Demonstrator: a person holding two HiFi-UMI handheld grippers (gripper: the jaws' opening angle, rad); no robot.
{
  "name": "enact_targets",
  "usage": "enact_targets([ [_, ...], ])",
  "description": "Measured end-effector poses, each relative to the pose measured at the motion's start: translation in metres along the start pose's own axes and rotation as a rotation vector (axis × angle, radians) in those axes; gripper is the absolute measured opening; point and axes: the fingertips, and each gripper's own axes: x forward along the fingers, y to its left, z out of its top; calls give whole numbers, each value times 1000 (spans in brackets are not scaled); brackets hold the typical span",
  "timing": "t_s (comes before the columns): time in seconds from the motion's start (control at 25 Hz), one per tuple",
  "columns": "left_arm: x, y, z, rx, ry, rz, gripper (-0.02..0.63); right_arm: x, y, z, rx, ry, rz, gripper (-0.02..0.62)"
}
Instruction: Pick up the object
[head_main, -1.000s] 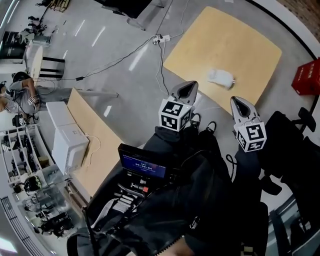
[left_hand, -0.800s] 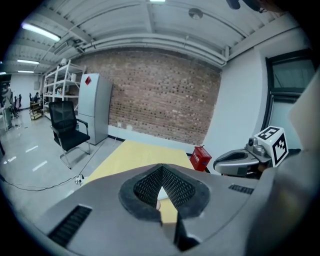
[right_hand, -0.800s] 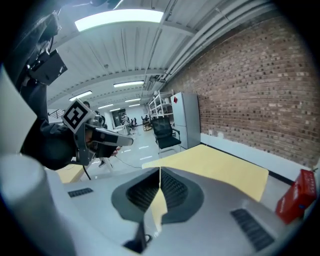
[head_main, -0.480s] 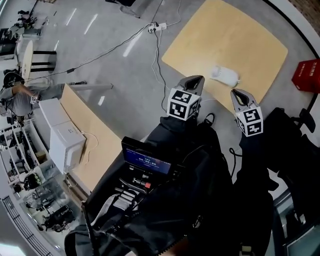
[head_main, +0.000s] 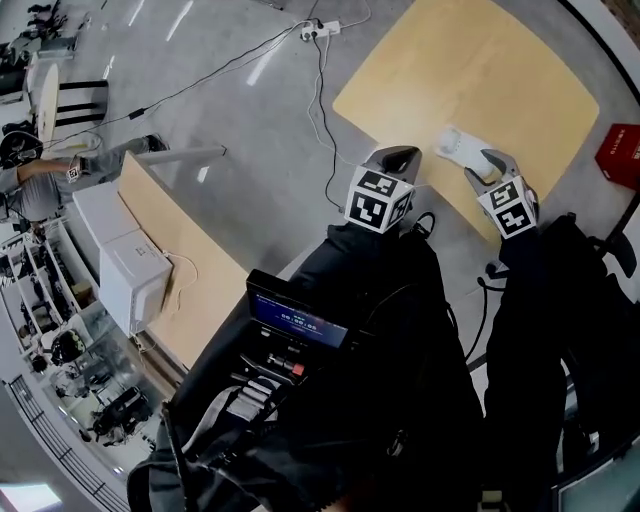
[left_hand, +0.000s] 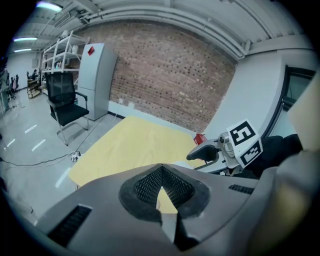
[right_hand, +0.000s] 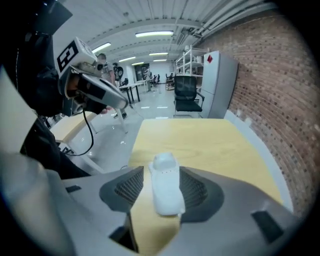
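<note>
Get right gripper (head_main: 487, 165)'s opening jaws centred astride the white elongated plastic obj (right_hand: 165, 190) lying on the pale yellow wooden table (head_main: 480, 70) nr its edge, go lower, squeeze evenly mid-length; leave left gripper (left_hand: 161, 185), tips together & empty, clear.

One white object (head_main: 452, 142) lay on one light wooden bench (head_main: 480, 70) at upper right, and a second bench (head_main: 205, 292) stood at left. One red box (head_main: 622, 155) sat at the right edge, one power strip (head_main: 322, 27) at top.
</note>
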Motion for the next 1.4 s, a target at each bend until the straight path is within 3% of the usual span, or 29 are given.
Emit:
enact_targets([
  [0.24, -3, 21, -13, -36, 21, 10, -2, 41, -9, -17, -148, 201, 62, 344],
  [0.4, -5, 27, -16, -51, 25, 19, -2, 57, -13, -32, -207, 322, 82, 407],
  [0.6, -6, 32, -16, -62, 30, 27, -2, 72, -16, -49, -266, 451, 114, 414],
  [1.0, -9, 34, -19, -64, 30, 28, -2, 76, -16, -64, -268, 649, 137, 420],
  [1.2, -10, 34, -18, -61, 20, 27, -2, 69, -15, -64, -232, 605, 121, 423],
  [1.4, -16, 37, -19, -61, 9, 26, -2, 45, -15, -47, -57, 445, 69, 423],
])
